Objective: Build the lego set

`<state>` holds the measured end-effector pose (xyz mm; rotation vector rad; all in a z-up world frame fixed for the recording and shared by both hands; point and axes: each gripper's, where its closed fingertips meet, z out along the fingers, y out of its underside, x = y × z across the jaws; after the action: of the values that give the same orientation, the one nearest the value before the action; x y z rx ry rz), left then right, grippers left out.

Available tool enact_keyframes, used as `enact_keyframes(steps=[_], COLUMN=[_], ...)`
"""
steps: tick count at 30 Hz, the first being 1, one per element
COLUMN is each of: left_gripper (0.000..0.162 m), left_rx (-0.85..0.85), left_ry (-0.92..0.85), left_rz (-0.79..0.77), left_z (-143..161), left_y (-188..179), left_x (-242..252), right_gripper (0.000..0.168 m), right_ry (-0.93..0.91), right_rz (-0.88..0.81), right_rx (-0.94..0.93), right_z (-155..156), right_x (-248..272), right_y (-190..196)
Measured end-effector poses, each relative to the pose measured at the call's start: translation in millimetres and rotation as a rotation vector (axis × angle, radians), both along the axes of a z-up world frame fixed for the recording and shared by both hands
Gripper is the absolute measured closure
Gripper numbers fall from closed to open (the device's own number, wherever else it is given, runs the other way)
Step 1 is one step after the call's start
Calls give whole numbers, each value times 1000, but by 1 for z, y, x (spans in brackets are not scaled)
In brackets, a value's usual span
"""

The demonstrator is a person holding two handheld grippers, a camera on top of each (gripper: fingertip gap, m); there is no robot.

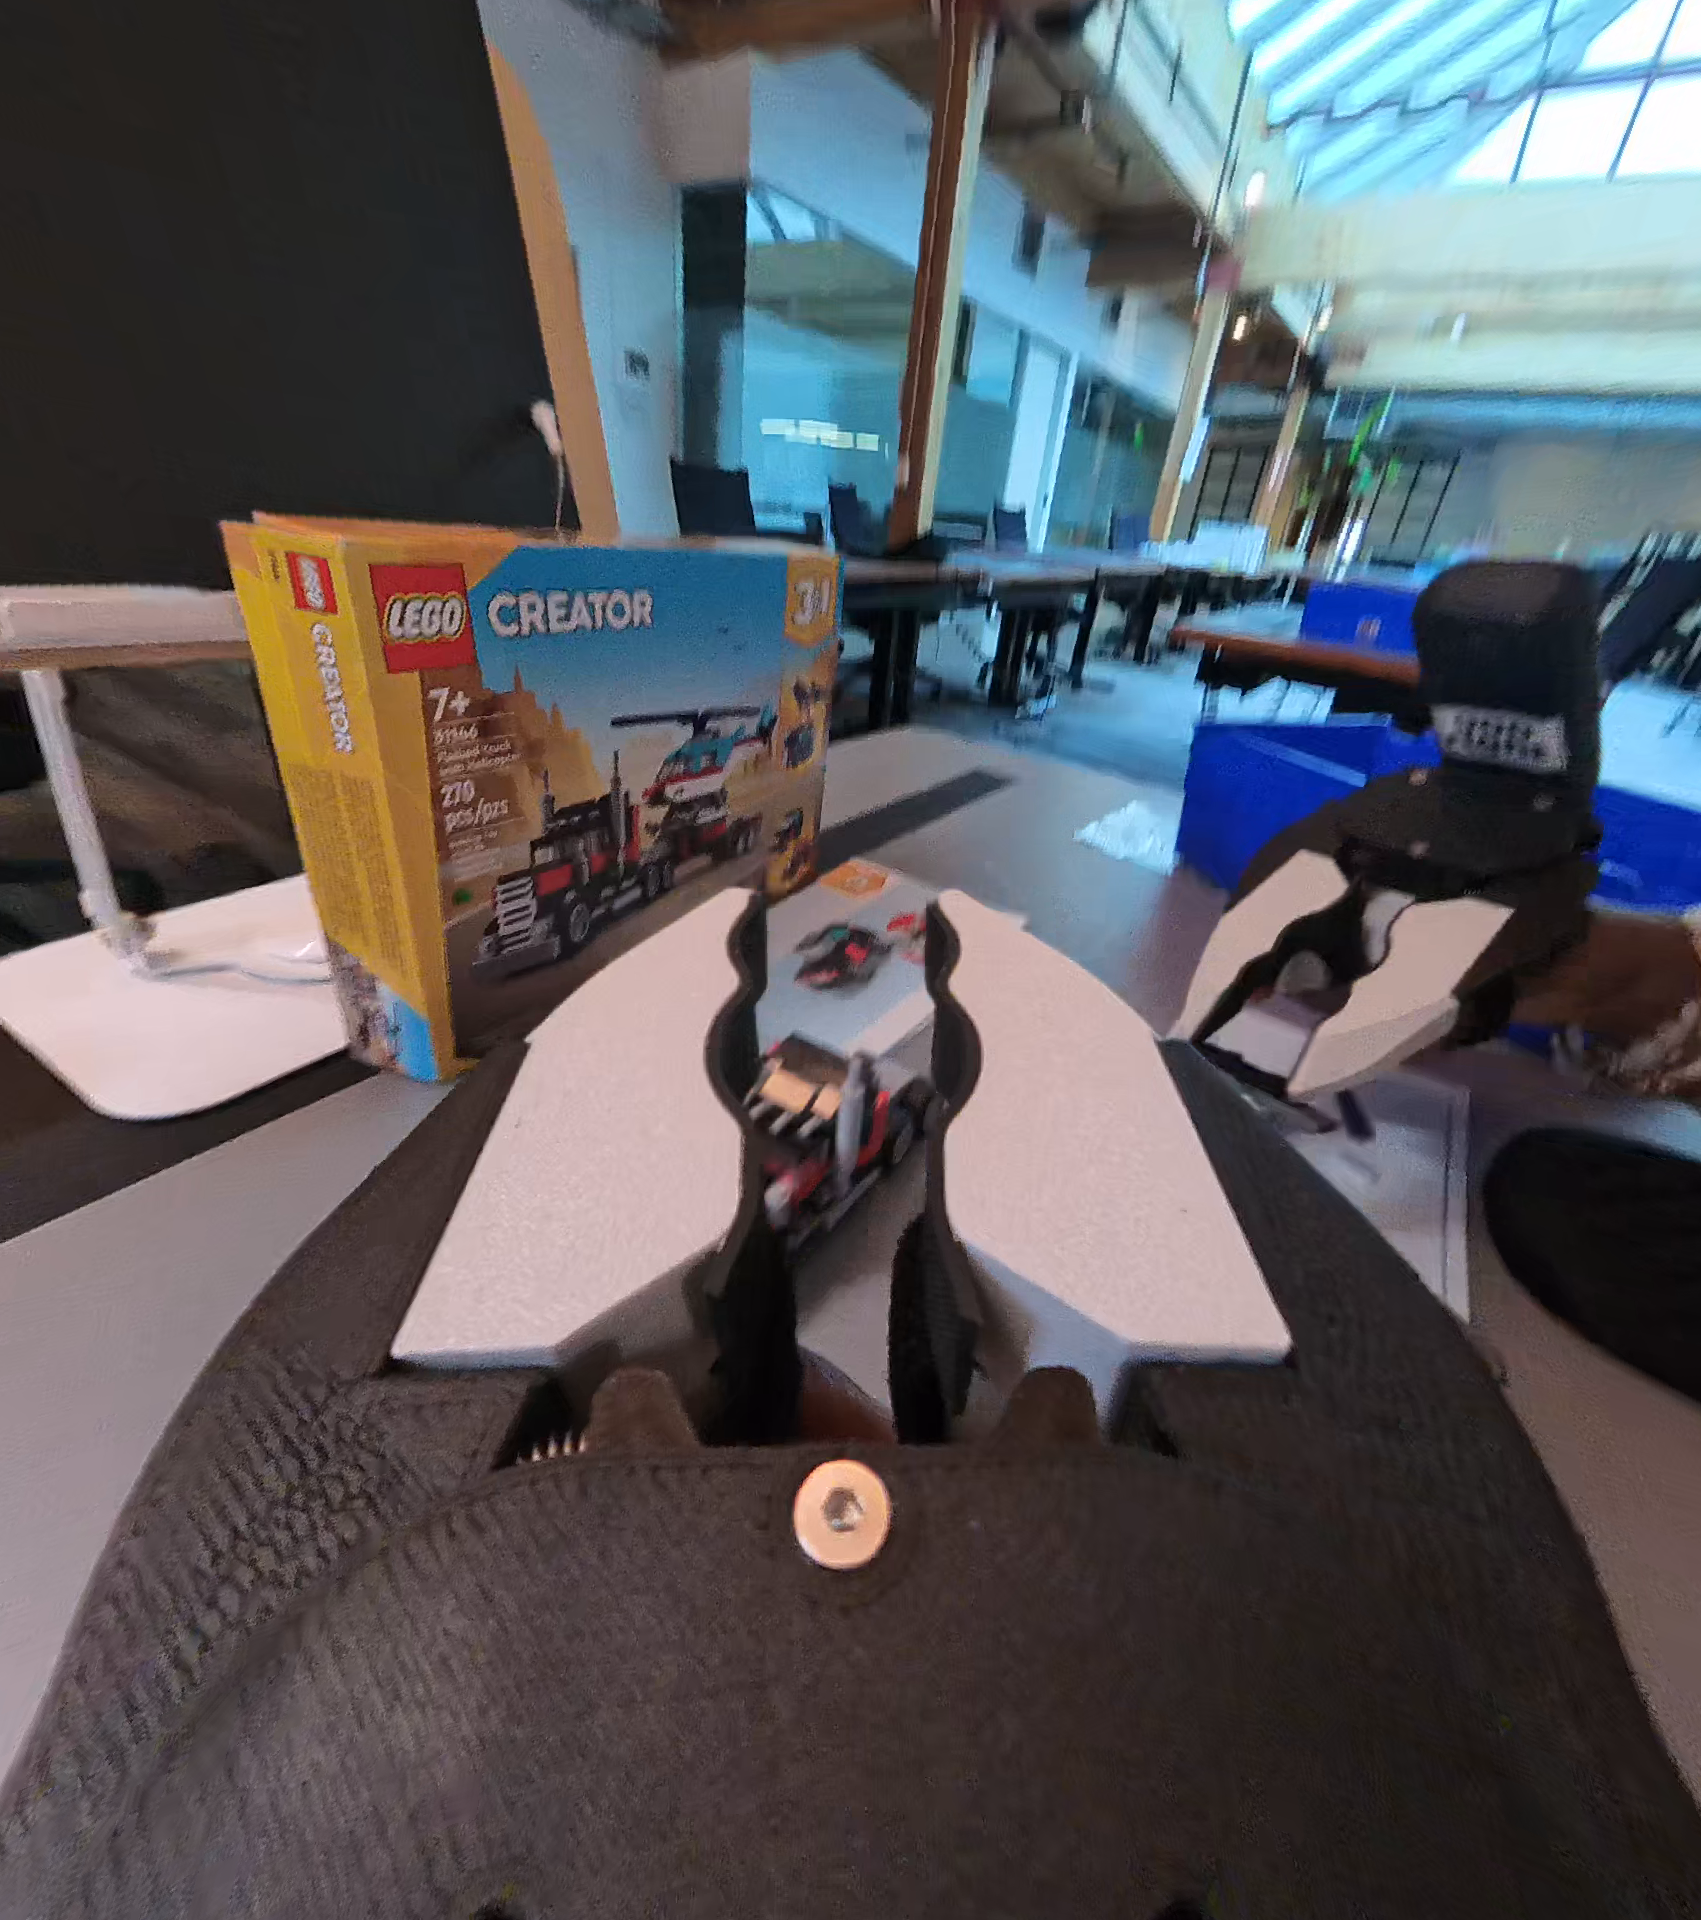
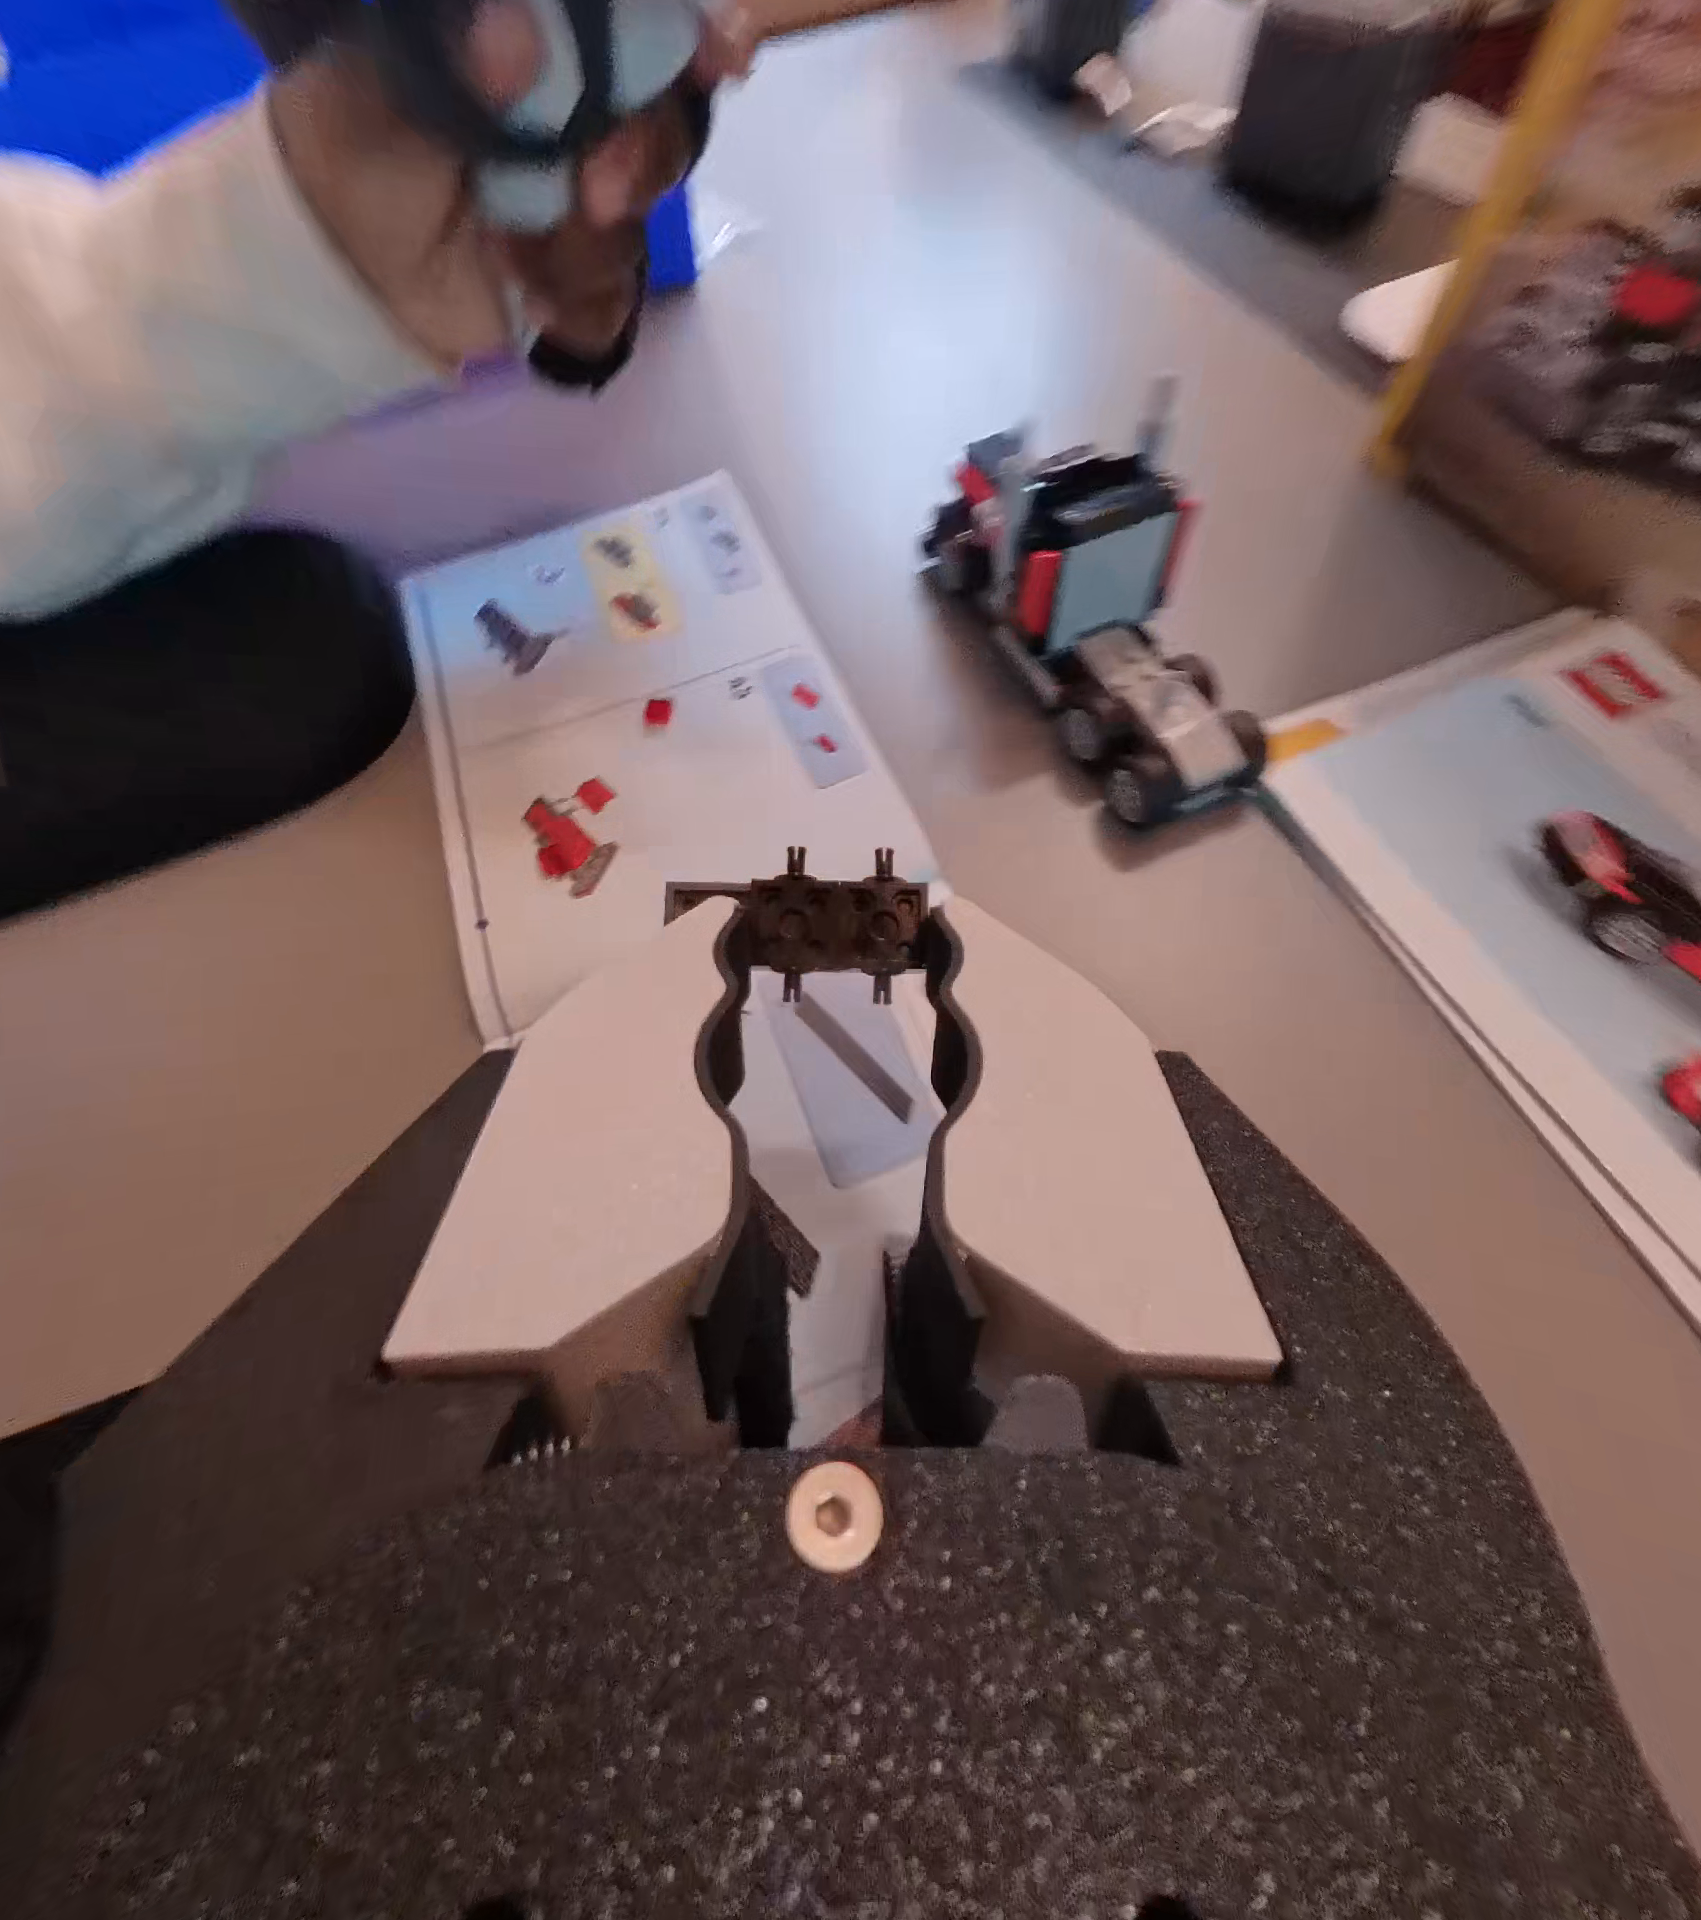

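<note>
The partly built black, red and grey lego truck point(image 2: 1085, 623) stands on the grey table; in the left wrist view the truck point(image 1: 830, 1132) shows through the gap between my fingers. My left gripper point(image 1: 841, 920) is open and empty, above and short of the truck. My right gripper point(image 2: 835, 925) is shut on a small black lego assembly point(image 2: 830, 914) with clip pieces, held above the open instruction sheet point(image 2: 638, 707). The right gripper also shows in the left wrist view point(image 1: 1251, 1055), right of the truck, tilted down.
The lego box point(image 1: 555, 769) stands upright behind the truck, beside a white lamp base point(image 1: 171, 1008). A second booklet point(image 2: 1552, 883) lies right of the truck. A blue bin point(image 1: 1272, 790) sits at the back right. A person's white sleeve point(image 2: 98, 343) reaches in from the left. My right fingertips sit around 20 cm from my left ones.
</note>
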<state>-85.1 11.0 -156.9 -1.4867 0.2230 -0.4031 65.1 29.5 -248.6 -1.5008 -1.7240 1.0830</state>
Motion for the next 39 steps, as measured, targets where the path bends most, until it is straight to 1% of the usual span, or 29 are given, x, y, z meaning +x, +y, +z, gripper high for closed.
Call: enact_keyframes(steps=[2, 5, 8, 11, 14, 17, 20, 22, 24, 27, 29, 31, 33, 36, 39], left_gripper=[133, 133, 133, 133, 133, 134, 134, 134, 134, 135, 135, 135, 135, 135, 135], left_rx=[-79, -193, -194, -143, -133, -115, -107, -114, -122, -119, -121, -134, -146, -146, -146], left_ry=[49, 63, 77, 47, 10, -45, -61, -46, -38, -51, -65, -77, -81, -77, -80], left_rz=[-18, -74, -26, 39, 116, 129, 133, 145, 153, 147, 142, 131, 127, 118, 114], left_z=[-10, -34, -51, -49, -49, -48, -47, -51, -54, -53, -53, -55, -56, -57, -57], left_y=[-6, -16, -22, -22, -21, -25, -25, -25, -24, -23, -24, -23, -22, -21, -22], left_x=[-7, -12, -23, -38, -56, -61, -63, -65, -66, -67, -67, -67, -67, -65, -65], right_gripper=[136, 135, 135, 135, 136, 135, 135, 135, 125, 125, 126, 128, 133, 138, 145], right_ry=[-71, -122, -178, -240, -273, -296, -369, -389, -394, -374, -301, -180, -128, -166, -128], right_rz=[85, 217, 324, 469, 621, 768, 814, 804, 752, 598, 465, 357, 323, 337, 368], right_rx=[50, 84, 110, 176, 224, 244, 316, 336, 315, 297, 251, 187, 200, 275, 242], right_z=[-5, -1, 1, -3, -14, -30, -48, -54, -53, -41, -31, -26, -32, -41, -39], right_x=[-13, -32, -53, -71, -91, -102, -108, -110, -111, -110, -111, -114, -111, -106, -108], right_y=[-17, -44, -67, -91, -108, -120, -118, -116, -113, -101, -96, -93, -88, -80, -89])
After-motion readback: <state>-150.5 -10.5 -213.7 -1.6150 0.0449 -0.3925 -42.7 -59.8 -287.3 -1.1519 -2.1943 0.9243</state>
